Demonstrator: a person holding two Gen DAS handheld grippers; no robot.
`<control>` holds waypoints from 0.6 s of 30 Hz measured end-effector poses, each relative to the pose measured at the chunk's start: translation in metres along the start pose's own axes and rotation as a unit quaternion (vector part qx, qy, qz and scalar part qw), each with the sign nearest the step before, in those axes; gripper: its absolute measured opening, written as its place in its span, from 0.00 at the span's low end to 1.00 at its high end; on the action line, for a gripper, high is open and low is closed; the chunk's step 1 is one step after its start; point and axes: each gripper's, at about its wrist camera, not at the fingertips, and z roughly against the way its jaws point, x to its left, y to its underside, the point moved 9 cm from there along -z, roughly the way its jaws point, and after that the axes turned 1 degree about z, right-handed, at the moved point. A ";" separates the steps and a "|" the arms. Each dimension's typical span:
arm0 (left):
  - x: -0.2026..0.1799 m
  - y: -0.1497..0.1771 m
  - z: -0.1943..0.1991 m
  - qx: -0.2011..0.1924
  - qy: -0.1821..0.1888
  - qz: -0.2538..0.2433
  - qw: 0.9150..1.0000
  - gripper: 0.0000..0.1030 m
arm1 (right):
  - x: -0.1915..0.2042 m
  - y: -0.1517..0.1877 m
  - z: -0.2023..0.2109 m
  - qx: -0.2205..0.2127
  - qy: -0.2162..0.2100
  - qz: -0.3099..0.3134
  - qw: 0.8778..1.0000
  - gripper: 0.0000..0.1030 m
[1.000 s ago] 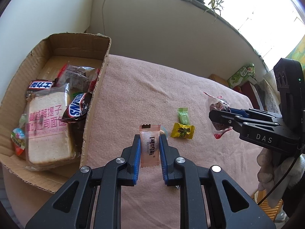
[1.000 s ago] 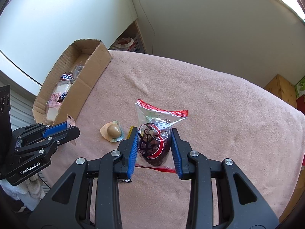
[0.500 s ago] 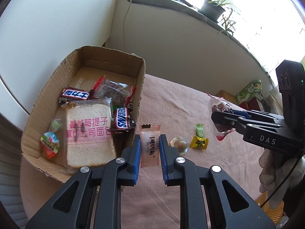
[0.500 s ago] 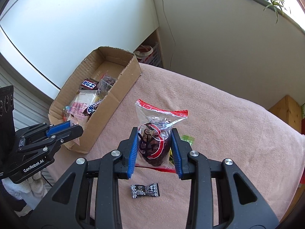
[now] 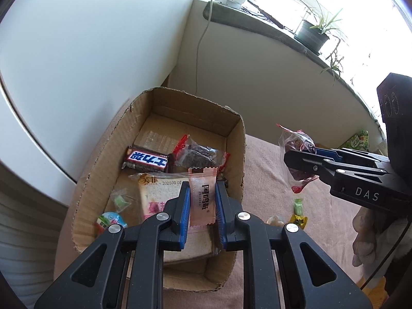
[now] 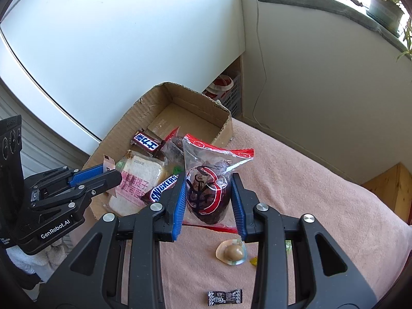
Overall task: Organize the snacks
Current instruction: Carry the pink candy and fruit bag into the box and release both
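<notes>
Left gripper (image 5: 202, 206) clenched on sachet (image 5: 202, 197) above box (image 5: 238, 154). Right gripper (image 6: 208, 200) clenched on bag (image 6: 209, 180), at box's 3 o'clock rim: early release likely drops bag on cloth (image 6: 309, 193).

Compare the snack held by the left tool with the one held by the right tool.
The pale pink flat sachet is thin, opaque and printed with dark characters; the clear red-edged bag of dark fruit is bulky and see-through. The sachet hangs over the brown cardboard box; the bag hangs over the pink cloth. Both are upright, each clamped in a tool: left, right.
</notes>
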 end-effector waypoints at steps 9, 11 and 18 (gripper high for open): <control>0.023 -0.014 -0.013 -0.001 -0.022 0.008 1.000 0.17 | 0.017 -0.024 -0.033 0.012 -0.006 0.011 1.000 0.33; 0.026 -0.015 -0.016 0.000 -0.026 0.007 1.000 0.17 | 0.020 -0.029 -0.039 0.015 -0.009 0.013 1.000 0.33; 0.034 -0.017 -0.023 0.004 -0.031 0.012 0.999 0.17 | 0.026 -0.041 -0.061 0.027 -0.006 0.019 0.999 0.33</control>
